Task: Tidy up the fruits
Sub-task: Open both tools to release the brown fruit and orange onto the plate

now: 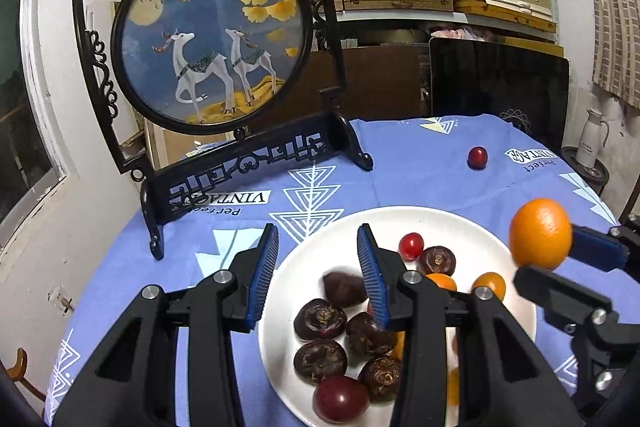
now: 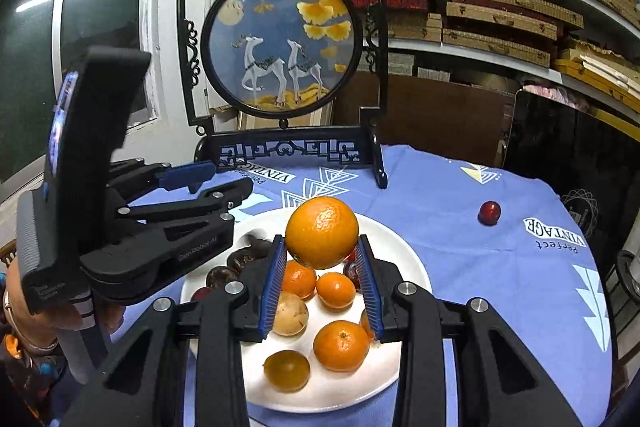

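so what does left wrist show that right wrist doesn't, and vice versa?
Only left wrist: the left gripper with nothing between its pads, dark water chestnuts in full, a white jug at far right.
Only right wrist: the blue pads pressing both sides of the orange, small oranges and a pale round fruit beneath it.
Both: white plate, lone red fruit on the blue cloth, deer screen.
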### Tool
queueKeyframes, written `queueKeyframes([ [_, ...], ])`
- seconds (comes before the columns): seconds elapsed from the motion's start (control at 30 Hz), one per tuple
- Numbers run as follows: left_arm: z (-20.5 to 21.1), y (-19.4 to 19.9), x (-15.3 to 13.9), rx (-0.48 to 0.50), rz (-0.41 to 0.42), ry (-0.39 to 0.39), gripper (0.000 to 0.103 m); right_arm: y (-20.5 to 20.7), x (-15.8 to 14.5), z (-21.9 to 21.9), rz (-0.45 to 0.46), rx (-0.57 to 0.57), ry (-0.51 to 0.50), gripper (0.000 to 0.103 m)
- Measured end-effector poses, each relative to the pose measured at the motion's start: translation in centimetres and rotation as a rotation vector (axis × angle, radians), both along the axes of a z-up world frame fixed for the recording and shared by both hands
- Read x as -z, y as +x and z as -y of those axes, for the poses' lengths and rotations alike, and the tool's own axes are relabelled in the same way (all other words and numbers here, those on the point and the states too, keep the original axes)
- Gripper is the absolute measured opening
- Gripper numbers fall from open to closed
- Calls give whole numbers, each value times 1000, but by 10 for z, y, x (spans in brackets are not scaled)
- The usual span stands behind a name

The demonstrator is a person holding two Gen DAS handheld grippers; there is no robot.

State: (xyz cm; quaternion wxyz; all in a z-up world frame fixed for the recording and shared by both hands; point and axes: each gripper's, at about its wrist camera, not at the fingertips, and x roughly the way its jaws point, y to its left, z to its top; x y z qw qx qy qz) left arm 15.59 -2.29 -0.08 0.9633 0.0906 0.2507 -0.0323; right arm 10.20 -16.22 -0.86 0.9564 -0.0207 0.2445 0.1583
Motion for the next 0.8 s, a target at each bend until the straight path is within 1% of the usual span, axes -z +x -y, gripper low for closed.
queueKeyframes([
  [0.1, 0, 5, 7, 10, -18, 1, 40, 9, 8, -3, -23, 1, -12, 36],
  [0.23, -1, 13, 18, 23, -67, 4, 40, 21, 22, -8, -66, 0, -42, 36],
  [0.27, 0, 15, 21, 17, -81, 8, 44, 24, 25, -9, -74, 9, -55, 36],
  [0.3, 0, 15, 23, 16, -92, 8, 48, 27, 29, -10, -79, 17, -63, 44],
  [0.33, -1, 14, 24, 13, -94, 4, 58, 28, 31, -10, -79, 18, -60, 53],
  [0.37, -3, 12, 24, 6, -84, 4, 67, 26, 31, -7, -59, 31, -48, 65],
  [0.4, -4, 9, 23, -8, -63, 13, 72, 22, 29, -4, -39, 38, -38, 70],
  [0.43, -6, 5, 21, -16, -42, 23, 82, 18, 26, -1, -24, 41, -25, 73],
  [0.47, -8, 0, 19, -27, -13, 34, 89, 14, 24, 2, -11, 43, -10, 76],
  [0.53, -12, -7, 15, -36, 14, 35, 93, 2, 17, 12, 21, 51, 31, 81],
  [0.6, -15, -15, 11, -31, 21, 20, 96, -12, 14, 22, 44, 50, 83, 87],
  [0.67, -16, -24, 9, -33, 36, 19, 97, -23, 15, 28, 48, 37, 114, 88],
  [0.73, -15, -35, 7, -36, 61, 24, 97, -39, 17, 31, 61, 48, 111, 89],
  [0.8, -15, -47, 6, -27, 78, 11, 97, -53, 22, 33, 67, 51, 111, 89],
])
